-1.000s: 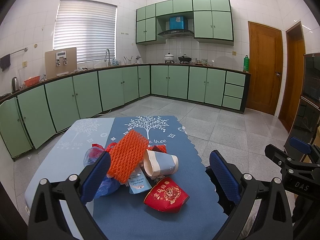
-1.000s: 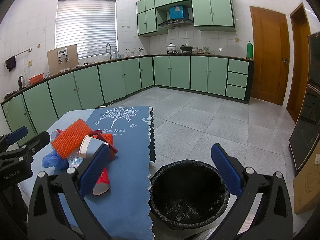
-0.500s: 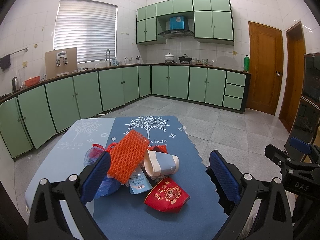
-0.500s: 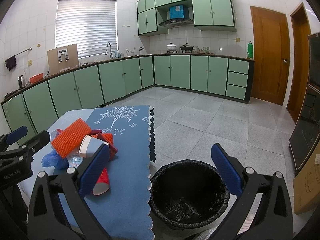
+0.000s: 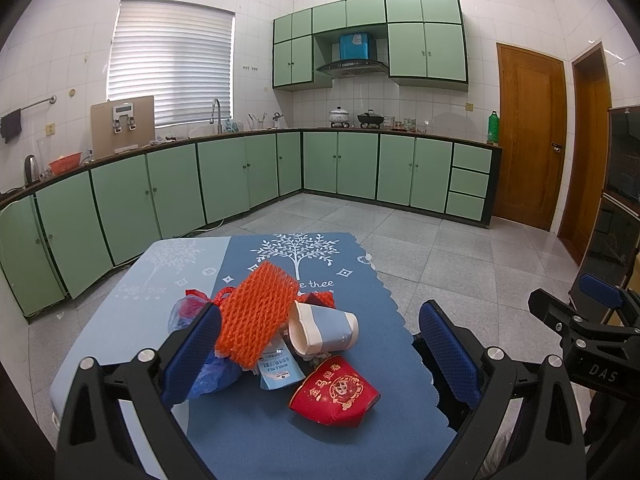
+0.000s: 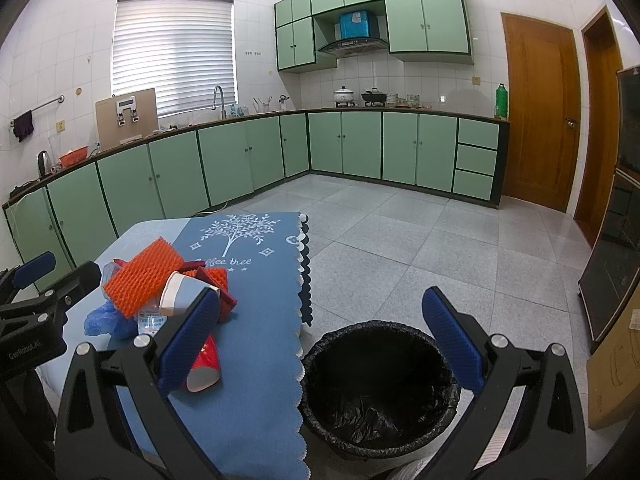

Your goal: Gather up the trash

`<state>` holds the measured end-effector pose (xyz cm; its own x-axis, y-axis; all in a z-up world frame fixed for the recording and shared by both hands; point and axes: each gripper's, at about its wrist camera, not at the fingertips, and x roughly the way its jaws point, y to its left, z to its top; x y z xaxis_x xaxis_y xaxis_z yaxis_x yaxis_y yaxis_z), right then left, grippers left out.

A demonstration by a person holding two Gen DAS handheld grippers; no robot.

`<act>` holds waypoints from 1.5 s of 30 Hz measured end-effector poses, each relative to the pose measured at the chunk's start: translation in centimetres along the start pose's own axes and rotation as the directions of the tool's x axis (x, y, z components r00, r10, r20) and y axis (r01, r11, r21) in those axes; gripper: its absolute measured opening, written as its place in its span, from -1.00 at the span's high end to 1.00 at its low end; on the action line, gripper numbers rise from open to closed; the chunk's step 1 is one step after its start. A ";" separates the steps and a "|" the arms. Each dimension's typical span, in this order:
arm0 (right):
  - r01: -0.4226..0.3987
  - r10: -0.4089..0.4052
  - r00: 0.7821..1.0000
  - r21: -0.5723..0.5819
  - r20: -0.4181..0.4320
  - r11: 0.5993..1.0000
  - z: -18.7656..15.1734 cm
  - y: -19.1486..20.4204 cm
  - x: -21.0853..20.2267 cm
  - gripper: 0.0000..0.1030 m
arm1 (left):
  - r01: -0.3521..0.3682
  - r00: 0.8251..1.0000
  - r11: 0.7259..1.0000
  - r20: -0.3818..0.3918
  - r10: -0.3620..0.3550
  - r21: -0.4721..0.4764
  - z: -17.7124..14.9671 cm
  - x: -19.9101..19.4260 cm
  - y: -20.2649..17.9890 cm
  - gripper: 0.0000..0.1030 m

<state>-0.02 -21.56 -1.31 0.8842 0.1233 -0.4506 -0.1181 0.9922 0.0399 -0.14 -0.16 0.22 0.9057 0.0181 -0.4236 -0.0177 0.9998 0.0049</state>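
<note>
Red cup [image 5: 334, 391] sits loose at 6 o'clock of the pile; both jaws wide open, a sloppy grab could knock it off the table [image 5: 256, 440].

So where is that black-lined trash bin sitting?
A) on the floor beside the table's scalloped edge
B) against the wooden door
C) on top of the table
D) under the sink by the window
A: the trash bin stands on the tiled floor, right next to the table and its scalloped cloth edge.

Blue-clothed table [image 5: 256, 440] under trash pile [image 5: 276, 332]; bin [image 6: 380, 388] on floor [image 6: 400, 248]
</note>
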 end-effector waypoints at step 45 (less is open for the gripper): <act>-0.090 0.089 0.994 -0.004 -0.060 0.996 -1.1 4.1 7.0 -0.91 | -0.218 0.975 0.975 -0.045 0.216 -0.052 -2.6 4.1 9.3 -0.88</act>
<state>5.14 -16.63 -5.25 0.8415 0.2101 -0.4978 -0.1985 0.9771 0.0769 2.29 9.18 -3.83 0.8603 0.2332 -0.4533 -0.2364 0.9703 0.0504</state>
